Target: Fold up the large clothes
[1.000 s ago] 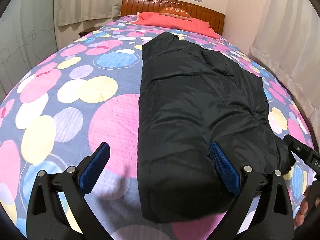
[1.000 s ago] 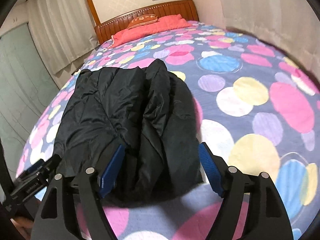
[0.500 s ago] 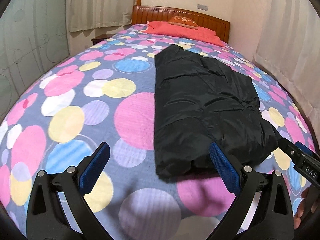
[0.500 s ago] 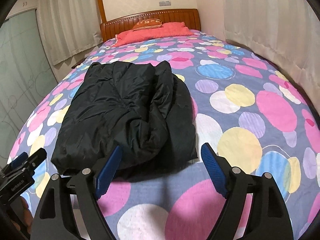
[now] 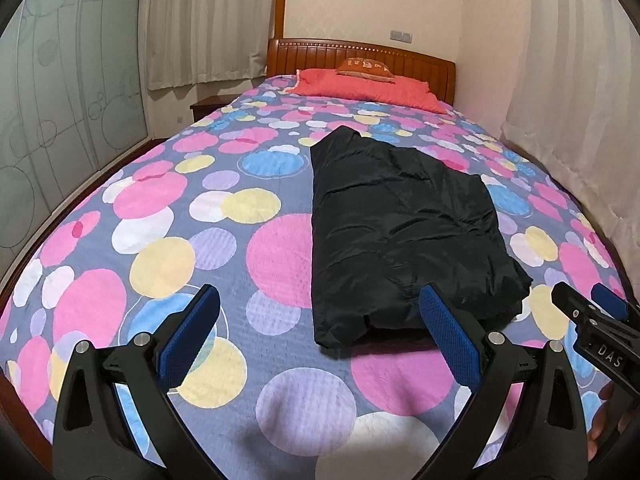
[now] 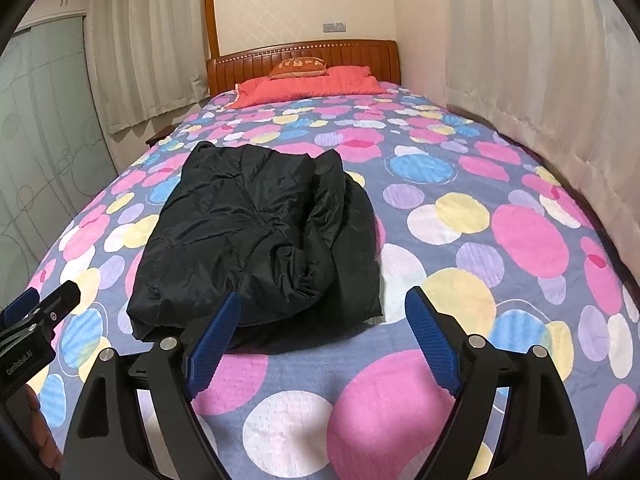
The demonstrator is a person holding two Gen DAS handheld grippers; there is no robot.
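Observation:
A black puffy jacket [image 5: 400, 220] lies folded into a long bundle on the bed; in the right wrist view the jacket [image 6: 256, 232] shows a rumpled fold along its right side. My left gripper [image 5: 319, 294] hovers open, short of the jacket's near end, with nothing between its blue pads. My right gripper [image 6: 324, 296] is also back from the near end, its jaws opening and empty. Each gripper shows at the edge of the other's view: the right gripper [image 5: 592, 308] and the left gripper [image 6: 40, 308].
The bed cover [image 5: 160, 220] has big coloured circles. A red pillow [image 5: 360, 88] and wooden headboard [image 5: 400, 56] are at the far end. Curtains [image 6: 540, 80] hang along the right side, and a glass sliding door [image 5: 60, 100] stands on the left.
Both grippers have drawn back and risen from the jacket's near end, so the jacket now lies farther ahead. The right gripper's jaws stand slightly wider.

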